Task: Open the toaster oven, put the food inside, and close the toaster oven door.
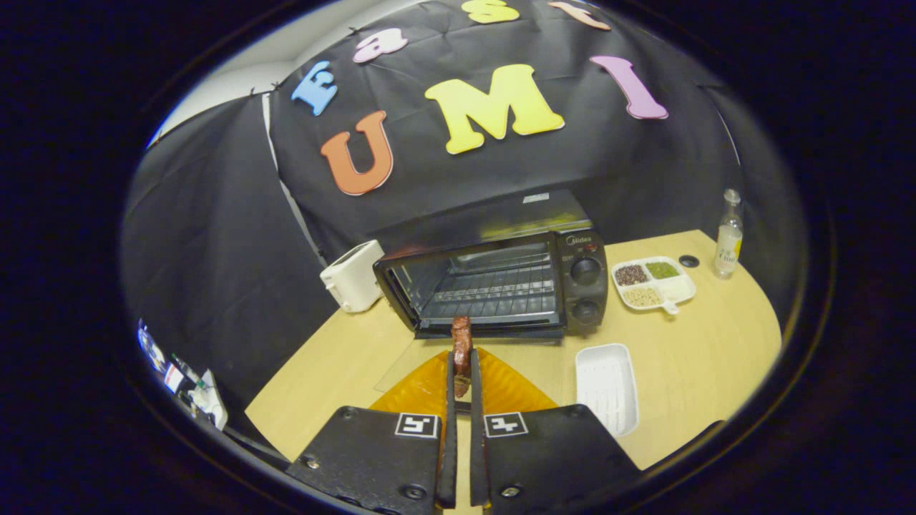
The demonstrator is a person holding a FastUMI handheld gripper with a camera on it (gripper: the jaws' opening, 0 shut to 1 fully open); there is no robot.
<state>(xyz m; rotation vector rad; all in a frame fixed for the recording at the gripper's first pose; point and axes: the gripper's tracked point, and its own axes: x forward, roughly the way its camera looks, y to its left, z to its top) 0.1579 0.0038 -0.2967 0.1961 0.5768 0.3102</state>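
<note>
Pinching the food [461, 350], the hand-held gripper [461, 372] faces the open toaster oven [501, 286]

Brand mark on toaster oven [501, 282], illegible.

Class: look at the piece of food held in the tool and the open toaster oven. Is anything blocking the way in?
Nothing visible does. The tool is shut on the food, and the toaster oven just ahead has its door down, with the rack bare.

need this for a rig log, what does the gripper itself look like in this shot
The gripper has two wide, flat black plates with a pebbled texture, fastened by round screws. Each plate carries a square black-and-white tag near its inner corner. Two thin, narrow fingers extend forward from between the plates.
</note>
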